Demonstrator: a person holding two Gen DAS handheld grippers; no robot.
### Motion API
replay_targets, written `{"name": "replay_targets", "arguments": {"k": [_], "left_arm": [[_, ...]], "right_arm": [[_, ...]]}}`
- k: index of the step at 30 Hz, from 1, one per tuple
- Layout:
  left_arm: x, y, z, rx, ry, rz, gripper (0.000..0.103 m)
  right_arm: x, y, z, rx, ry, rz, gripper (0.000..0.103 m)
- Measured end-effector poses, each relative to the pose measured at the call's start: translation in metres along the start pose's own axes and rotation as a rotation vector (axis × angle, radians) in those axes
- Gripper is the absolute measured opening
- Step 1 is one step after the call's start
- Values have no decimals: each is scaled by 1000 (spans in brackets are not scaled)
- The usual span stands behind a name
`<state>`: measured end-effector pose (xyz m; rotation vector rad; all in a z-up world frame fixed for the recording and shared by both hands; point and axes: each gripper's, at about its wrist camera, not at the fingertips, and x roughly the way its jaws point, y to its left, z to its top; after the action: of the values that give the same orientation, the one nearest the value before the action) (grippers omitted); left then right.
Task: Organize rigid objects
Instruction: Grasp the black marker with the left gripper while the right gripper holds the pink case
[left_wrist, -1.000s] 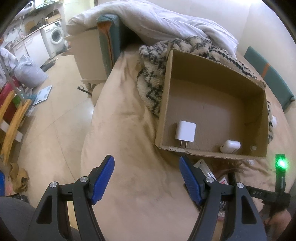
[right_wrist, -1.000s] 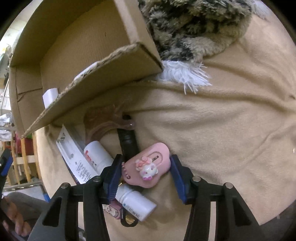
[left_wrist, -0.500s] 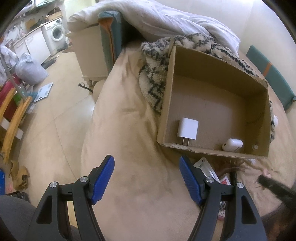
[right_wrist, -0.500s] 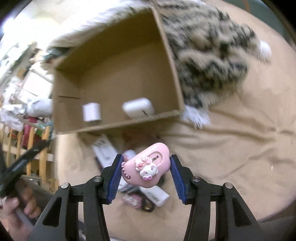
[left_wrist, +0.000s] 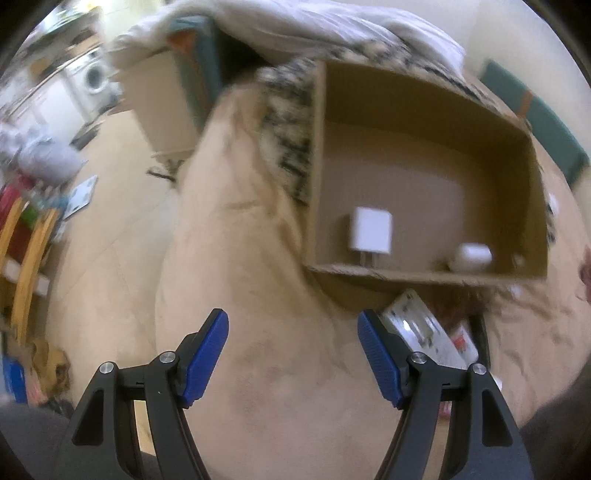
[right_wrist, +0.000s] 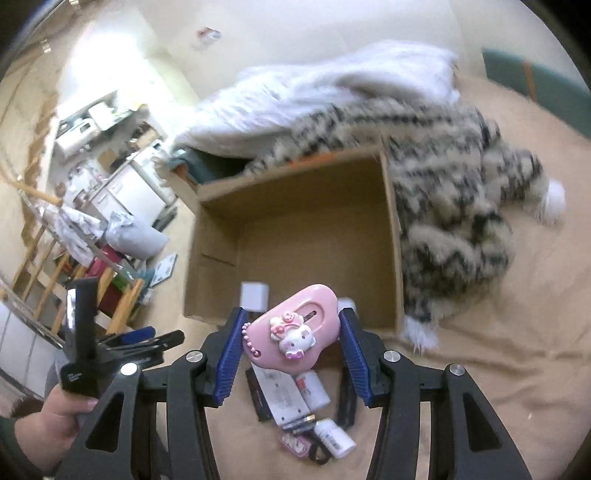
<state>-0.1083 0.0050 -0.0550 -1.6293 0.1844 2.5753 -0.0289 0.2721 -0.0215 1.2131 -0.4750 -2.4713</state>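
My right gripper (right_wrist: 291, 339) is shut on a pink cat-figure case (right_wrist: 293, 332) and holds it in the air in front of the open cardboard box (right_wrist: 391, 236). Inside the box (left_wrist: 317, 155) lie a white charger plug (left_wrist: 371, 234) and a white earbud case (left_wrist: 471, 256). The plug (right_wrist: 254, 297) also shows just above the right gripper's left pad. My left gripper (left_wrist: 291, 356) is open over the beige blanket (left_wrist: 258, 288), left of the box's near corner, with nothing between its fingers. A pile of small items (right_wrist: 295, 402) lies on the blanket below the pink case.
A black-and-white fluffy throw (right_wrist: 458, 199) lies against the box's right and far sides, with a white duvet (right_wrist: 332, 88) behind it. A white flat pack (left_wrist: 421, 332) and a red-labelled bottle (left_wrist: 463, 341) lie before the box. The bed's edge drops to the floor (left_wrist: 110, 221) at left.
My right gripper rose with the pink case from the pile on the blanket and tilted up, so the whole box now shows. The left gripper stayed near the same spot.
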Motion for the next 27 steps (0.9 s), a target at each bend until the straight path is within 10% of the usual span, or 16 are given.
{"name": "replay_targets", "arguments": {"k": [13, 27], "left_arm": [[46, -99, -23, 788, 327, -153, 72], [103, -138, -23, 883, 427, -186, 79]], "right_arm": [[9, -10, 3, 43, 47, 1, 54], [23, -6, 0, 27, 100, -2, 54]]}}
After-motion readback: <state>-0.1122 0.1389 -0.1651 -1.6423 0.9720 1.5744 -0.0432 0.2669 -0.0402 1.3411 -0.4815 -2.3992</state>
